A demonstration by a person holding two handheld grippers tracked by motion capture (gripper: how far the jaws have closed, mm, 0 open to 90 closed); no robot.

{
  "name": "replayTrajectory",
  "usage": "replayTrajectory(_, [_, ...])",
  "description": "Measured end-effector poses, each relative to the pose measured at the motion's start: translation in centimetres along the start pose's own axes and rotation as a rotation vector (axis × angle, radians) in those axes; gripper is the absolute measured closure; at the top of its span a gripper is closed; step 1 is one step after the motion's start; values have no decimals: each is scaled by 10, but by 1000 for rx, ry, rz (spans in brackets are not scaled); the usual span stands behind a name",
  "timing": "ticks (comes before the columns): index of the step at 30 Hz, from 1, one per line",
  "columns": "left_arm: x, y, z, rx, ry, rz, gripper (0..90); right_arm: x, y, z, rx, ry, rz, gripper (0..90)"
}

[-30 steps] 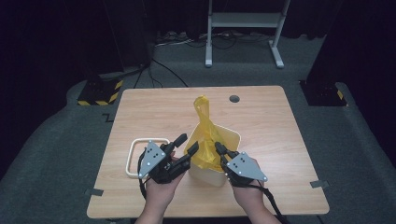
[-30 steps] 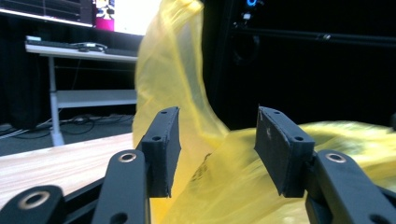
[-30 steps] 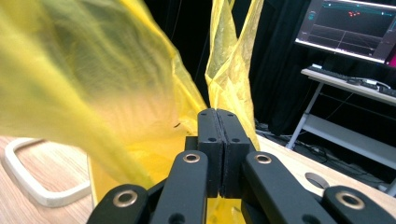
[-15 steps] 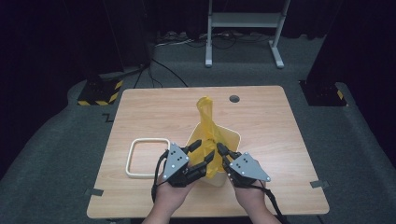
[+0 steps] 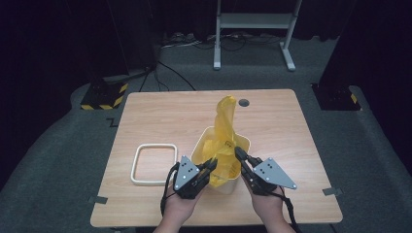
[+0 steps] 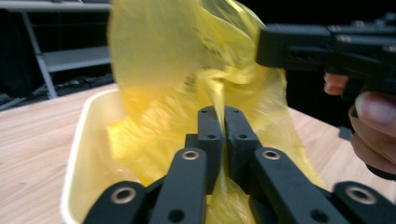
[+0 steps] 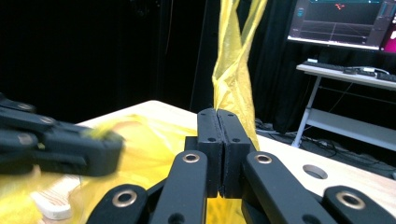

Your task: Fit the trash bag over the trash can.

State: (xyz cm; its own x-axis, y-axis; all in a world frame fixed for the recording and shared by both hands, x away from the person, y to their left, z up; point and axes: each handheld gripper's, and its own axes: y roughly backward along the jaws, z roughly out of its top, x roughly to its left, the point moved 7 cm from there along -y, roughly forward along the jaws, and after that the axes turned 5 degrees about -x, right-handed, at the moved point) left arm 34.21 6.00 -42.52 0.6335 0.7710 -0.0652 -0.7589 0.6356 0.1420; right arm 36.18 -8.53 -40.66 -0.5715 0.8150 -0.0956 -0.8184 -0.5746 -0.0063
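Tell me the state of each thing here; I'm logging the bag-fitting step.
yellow bag: in the bin, top standing up, not yet spread over the rim.
cream bin: upright, open.
left tongs: just closed, shut on the bag.
right tongs: shut on the bag.
cream frame: flat on the table, untouched.

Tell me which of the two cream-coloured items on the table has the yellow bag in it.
The deep bin, between the two grippers, holds the yellow bag. The other, a flat rectangular frame to its left, lies open on the table with nothing inside.
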Motion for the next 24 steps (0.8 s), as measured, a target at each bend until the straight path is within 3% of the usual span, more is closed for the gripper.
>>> replayTrajectory(2, [2, 3, 0, -11, 2, 6, 881, -6, 3, -2, -1, -25, -11, 893])
replayTrajectory(7, [11, 20, -13, -55, 67, 45, 887, -28, 15, -11, 7, -96, -57, 899])
replayTrajectory(10, [14, 30, -23, -52, 90, 52, 887, -34, 27, -15, 14, -122, -61, 899])
replayTrajectory(11, [14, 31, -26, -43, 87, 56, 887, -33, 30, -17, 18, -139, -49, 898])
replayTrajectory(13, [15, 32, -28, -31, 76, 60, 886, -27, 36, -23, 38, -124, -53, 899])
replayTrajectory(18, [20, 29, -43, 17, 100, 75, 873, -15, 46, -45, 103, -157, -52, 898])
replayTrajectory(24, [20, 22, -47, 24, 105, 69, 869, -17, 36, -62, 160, -152, -66, 898])
